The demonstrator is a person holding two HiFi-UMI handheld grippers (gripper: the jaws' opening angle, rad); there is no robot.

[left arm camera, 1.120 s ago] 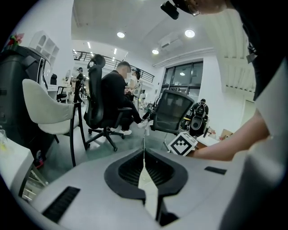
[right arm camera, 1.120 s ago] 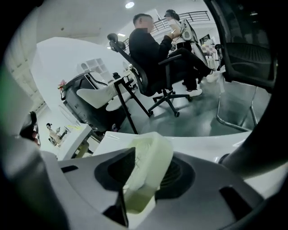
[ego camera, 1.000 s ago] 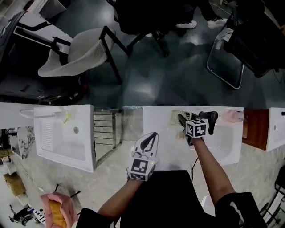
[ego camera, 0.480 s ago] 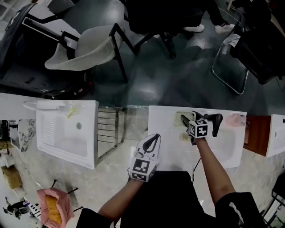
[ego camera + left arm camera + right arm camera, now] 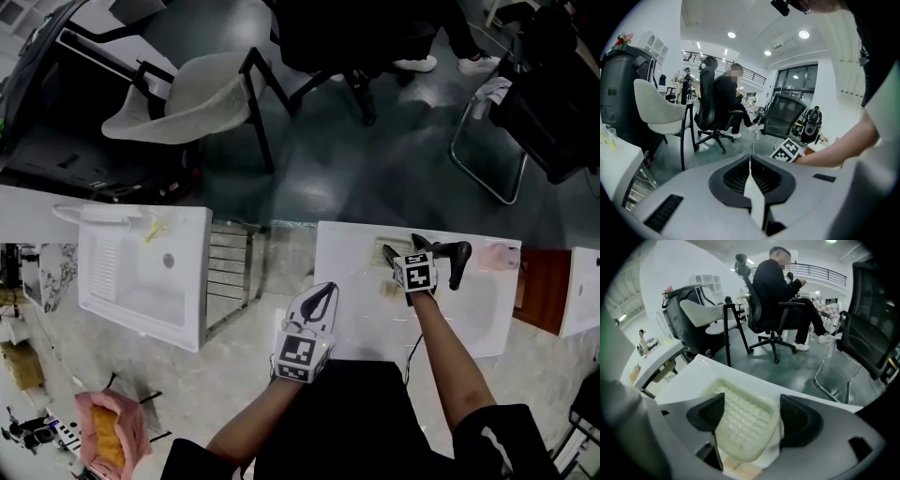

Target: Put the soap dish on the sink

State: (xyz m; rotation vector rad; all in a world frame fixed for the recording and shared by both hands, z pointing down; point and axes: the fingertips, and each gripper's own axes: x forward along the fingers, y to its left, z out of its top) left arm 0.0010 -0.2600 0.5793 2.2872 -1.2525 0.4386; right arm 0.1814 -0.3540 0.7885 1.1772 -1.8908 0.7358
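Right gripper (image 5: 751, 405) fingers (image 5: 707, 416) just opened around soap dish (image 5: 743, 423) on sink (image 5: 349, 281).

White shell chair (image 5: 178, 98) stands on the dark floor. The spare basin (image 5: 141, 281) at left carries a yellow item (image 5: 150, 232) at its far edge. Pink bag (image 5: 94, 412) lies on the pale floor (contents orange). Seated person (image 5: 780, 287) occupies an office chair.

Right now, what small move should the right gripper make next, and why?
Probably lift the right gripper away. Its jaws have just been opening, the pads seem clear of the soap dish between them, and the dish rests on the sink rim.
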